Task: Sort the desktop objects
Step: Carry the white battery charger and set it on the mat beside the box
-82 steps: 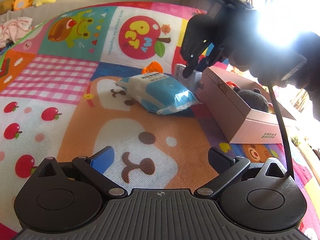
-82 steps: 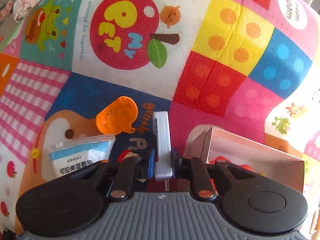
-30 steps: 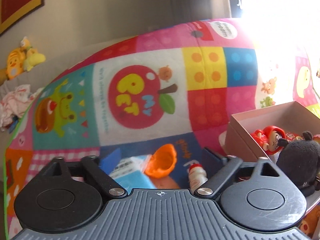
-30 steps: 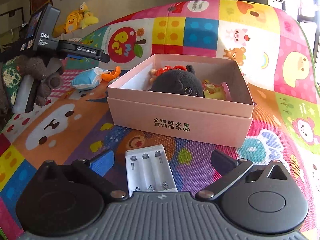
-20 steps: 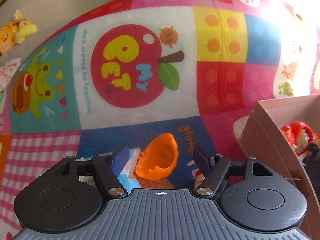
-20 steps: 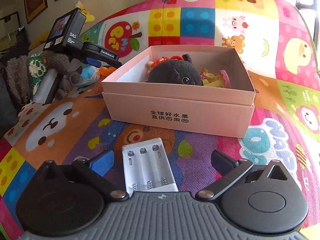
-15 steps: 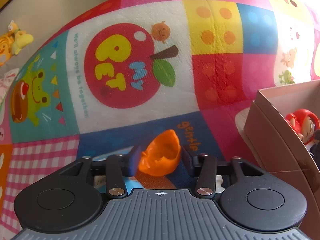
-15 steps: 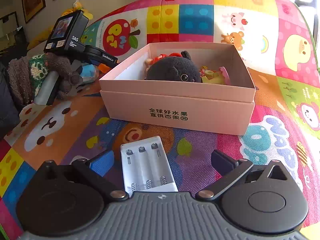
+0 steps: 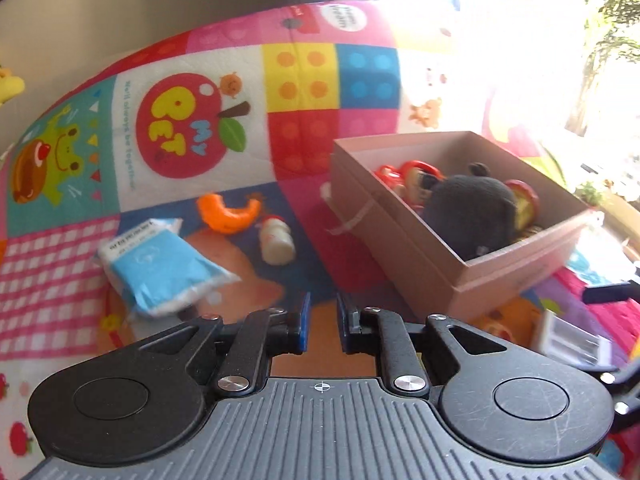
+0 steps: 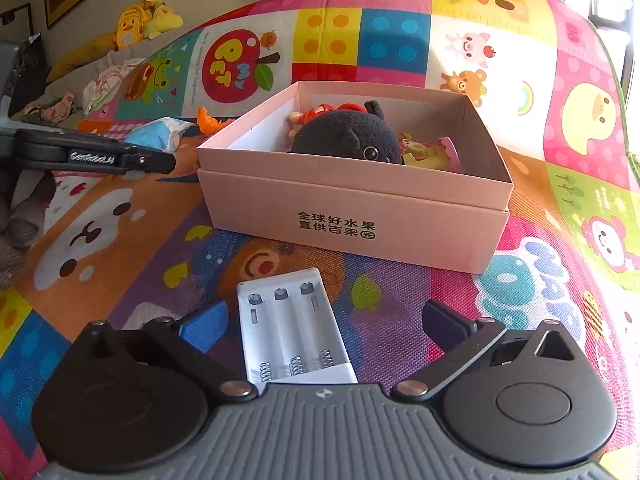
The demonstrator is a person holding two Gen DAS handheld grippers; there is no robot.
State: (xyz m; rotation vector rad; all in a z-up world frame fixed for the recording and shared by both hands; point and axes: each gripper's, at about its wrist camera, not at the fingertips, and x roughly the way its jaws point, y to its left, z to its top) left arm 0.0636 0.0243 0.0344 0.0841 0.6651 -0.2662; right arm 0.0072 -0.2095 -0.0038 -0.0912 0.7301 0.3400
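Observation:
A pink cardboard box (image 10: 352,208) (image 9: 424,256) stands on the patchwork play mat and holds a black plush toy (image 10: 348,136), a red doll (image 9: 404,176) and small toys. My left gripper (image 9: 320,320) is nearly shut with nothing between its jaws, held back from an orange plastic piece (image 9: 228,212), a small white bottle (image 9: 276,240) and a blue-and-white tissue pack (image 9: 160,268) on the mat. My right gripper (image 10: 324,324) is open over a white battery holder (image 10: 292,332) lying in front of the box.
The colourful mat (image 10: 580,120) covers the whole surface. Yellow plush toys (image 10: 140,20) and cloth lie at the far left edge. The left gripper's body (image 10: 92,152) shows left of the box in the right wrist view.
My left gripper closed at the orange piece, then pulled back and up without it; the piece lies on the mat. My right gripper stayed open over the battery holder.

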